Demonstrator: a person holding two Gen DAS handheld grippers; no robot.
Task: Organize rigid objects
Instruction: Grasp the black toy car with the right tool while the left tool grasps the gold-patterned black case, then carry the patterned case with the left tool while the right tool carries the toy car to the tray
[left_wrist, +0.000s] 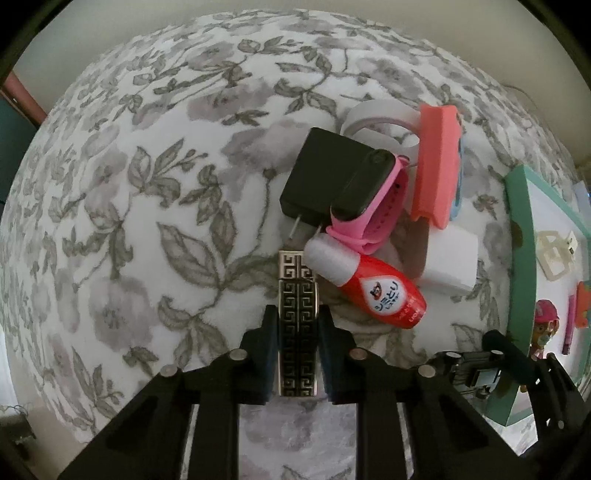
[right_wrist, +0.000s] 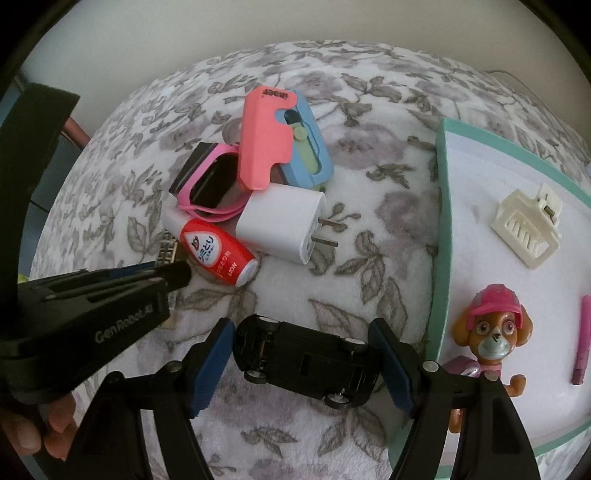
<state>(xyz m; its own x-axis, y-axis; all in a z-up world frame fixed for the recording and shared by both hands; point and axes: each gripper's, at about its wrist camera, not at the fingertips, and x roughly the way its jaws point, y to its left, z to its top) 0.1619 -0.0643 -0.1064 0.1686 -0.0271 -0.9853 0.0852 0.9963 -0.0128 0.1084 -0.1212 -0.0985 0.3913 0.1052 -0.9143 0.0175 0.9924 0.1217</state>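
Note:
My left gripper (left_wrist: 297, 325) is shut on a black and silver patterned lighter (left_wrist: 297, 321), held over the floral blanket. My right gripper (right_wrist: 303, 347) is shut on a black toy car (right_wrist: 306, 360), which lies upside down across the jaws. A pile sits ahead: black charger (left_wrist: 317, 173), pink smartwatch (left_wrist: 364, 195), red bottle (left_wrist: 384, 291), white charger (right_wrist: 282, 225), coral and blue case (right_wrist: 273, 140), tape roll (left_wrist: 373, 122). The green-rimmed tray (right_wrist: 443, 236) on the right holds a cream hair clip (right_wrist: 526, 225), a pup figurine (right_wrist: 495, 332) and a pink stick (right_wrist: 581, 339).
The floral blanket (left_wrist: 147, 184) covers the whole surface. The left gripper's body (right_wrist: 74, 314) reaches in at the left of the right wrist view, close to the red bottle (right_wrist: 218, 251). A wall lies beyond the blanket's far edge.

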